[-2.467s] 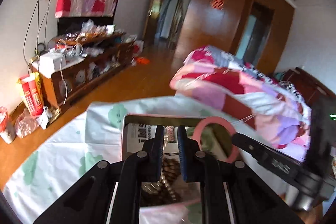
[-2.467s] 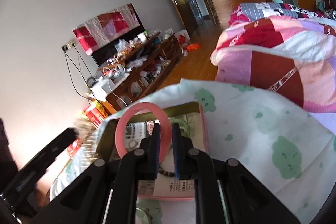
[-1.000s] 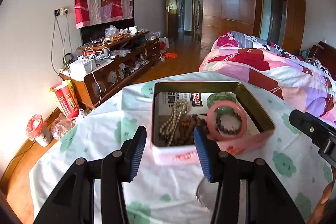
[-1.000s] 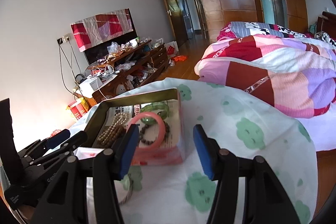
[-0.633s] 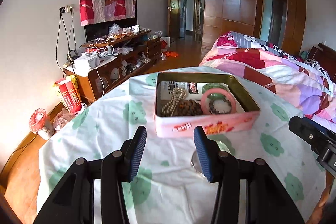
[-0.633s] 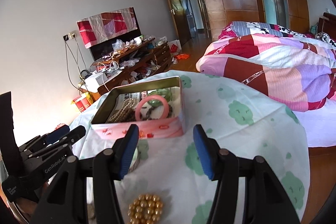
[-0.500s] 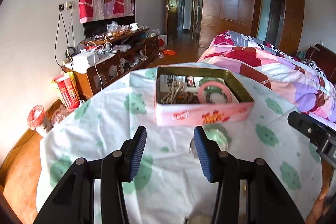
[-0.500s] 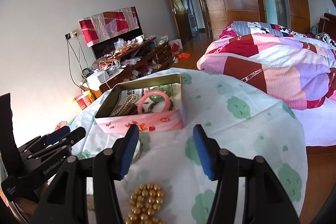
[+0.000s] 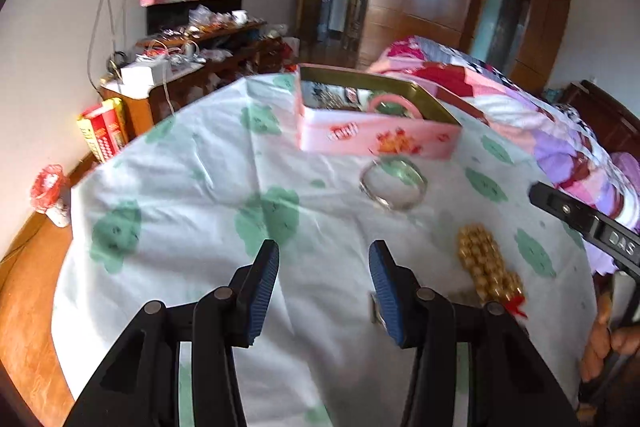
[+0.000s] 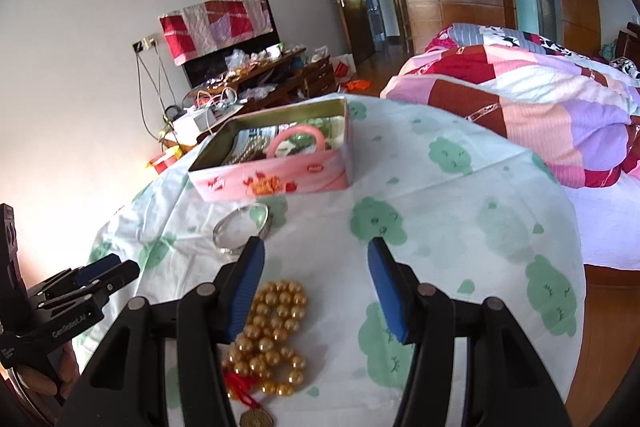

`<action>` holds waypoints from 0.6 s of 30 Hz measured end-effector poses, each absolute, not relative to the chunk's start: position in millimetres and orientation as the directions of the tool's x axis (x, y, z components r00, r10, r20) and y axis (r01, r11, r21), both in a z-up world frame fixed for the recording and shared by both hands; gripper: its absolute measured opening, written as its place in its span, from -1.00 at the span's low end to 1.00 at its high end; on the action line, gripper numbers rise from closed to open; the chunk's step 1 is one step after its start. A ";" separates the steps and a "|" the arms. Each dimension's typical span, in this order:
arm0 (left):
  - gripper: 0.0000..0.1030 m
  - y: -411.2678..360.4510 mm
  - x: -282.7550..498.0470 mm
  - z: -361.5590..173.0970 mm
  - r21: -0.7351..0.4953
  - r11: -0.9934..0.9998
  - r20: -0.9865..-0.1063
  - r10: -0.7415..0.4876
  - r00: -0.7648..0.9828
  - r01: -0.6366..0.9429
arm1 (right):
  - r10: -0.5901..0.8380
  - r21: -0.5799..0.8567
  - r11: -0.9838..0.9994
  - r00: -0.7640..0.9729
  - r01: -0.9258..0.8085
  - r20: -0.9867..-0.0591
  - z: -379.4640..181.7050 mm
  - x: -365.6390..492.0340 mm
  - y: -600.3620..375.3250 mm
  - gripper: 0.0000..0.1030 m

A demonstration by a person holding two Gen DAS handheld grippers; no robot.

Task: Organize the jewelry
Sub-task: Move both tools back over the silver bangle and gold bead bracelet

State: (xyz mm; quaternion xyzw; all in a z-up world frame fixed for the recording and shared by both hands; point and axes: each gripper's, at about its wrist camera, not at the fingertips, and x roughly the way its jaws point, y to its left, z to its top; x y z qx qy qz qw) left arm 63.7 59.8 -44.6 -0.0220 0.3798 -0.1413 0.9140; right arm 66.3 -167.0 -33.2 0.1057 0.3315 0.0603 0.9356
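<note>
A pink tin box stands open on the cloth-covered table, holding a pink bangle, bead strings and a green bangle. A silver bangle lies on the cloth in front of the box. A gold bead necklace with a red tassel lies nearer. My left gripper is open and empty above the cloth, left of the necklace. My right gripper is open and empty, its left finger over the gold beads.
The round table has a white cloth with green prints. A bed with a patchwork quilt lies to the right. A cluttered wooden cabinet stands by the left wall. The other gripper shows at each view's edge.
Both grippers released their items into the box, opened, and pulled back from it. The silver bangle and gold beads have come into view on the cloth.
</note>
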 end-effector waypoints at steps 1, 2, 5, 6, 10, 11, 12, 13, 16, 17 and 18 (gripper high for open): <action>-0.07 58.7 60.8 -44.6 -0.157 0.954 -0.689 -0.290 0.664 0.254 | 0.184 0.237 0.971 0.771 -0.045 -0.610 -33.7 64.9 -166.9 0.11; -0.07 57.6 58.6 -44.4 -0.166 0.950 -0.689 -0.304 0.658 0.265 | 0.184 0.236 0.971 0.769 -0.045 -0.612 -34.5 63.7 -167.6 0.11; -0.07 51.9 53.3 -44.7 -0.175 0.941 -0.691 -0.327 0.644 0.290 | 0.191 0.248 0.968 0.758 -0.041 -0.623 -37.7 63.0 -171.1 0.11; -0.07 49.7 51.7 -44.4 -0.178 0.937 -0.692 -0.337 0.639 0.301 | 0.193 0.254 0.967 0.755 -0.036 -0.627 -39.0 63.0 -172.4 0.11; -0.07 44.5 45.8 -42.5 -0.174 0.925 -0.691 -0.359 0.627 0.338 | 0.210 0.260 0.964 0.739 -0.049 -0.640 -41.6 60.4 -173.0 0.11; -0.07 43.8 44.9 -42.3 -0.169 0.924 -0.691 -0.360 0.627 0.344 | 0.227 0.266 0.962 0.732 -0.064 -0.643 -41.8 58.7 -172.4 0.11; -0.07 43.0 43.7 -42.7 -0.161 0.925 -0.693 -0.354 0.628 0.344 | 0.250 0.275 0.958 0.722 -0.087 -0.645 -41.5 55.7 -170.8 0.11; -0.07 43.4 44.2 -43.9 -0.158 0.927 -0.696 -0.348 0.628 0.339 | 0.268 0.277 0.955 0.714 -0.108 -0.647 -40.9 52.2 -168.7 0.11; -0.07 47.5 46.9 -46.9 -0.170 0.934 -0.705 -0.337 0.623 0.314 | 0.321 0.278 0.944 0.684 -0.176 -0.655 -40.8 39.9 -156.0 0.10; -0.07 49.4 47.4 -47.4 -0.174 0.936 -0.706 -0.336 0.623 0.307 | 0.332 0.276 0.942 0.674 -0.193 -0.660 -41.9 36.3 -151.1 0.10; -0.07 51.5 47.9 -47.1 -0.179 0.937 -0.706 -0.334 0.624 0.299 | 0.347 0.270 0.937 0.659 -0.220 -0.667 -43.1 31.8 -143.9 0.04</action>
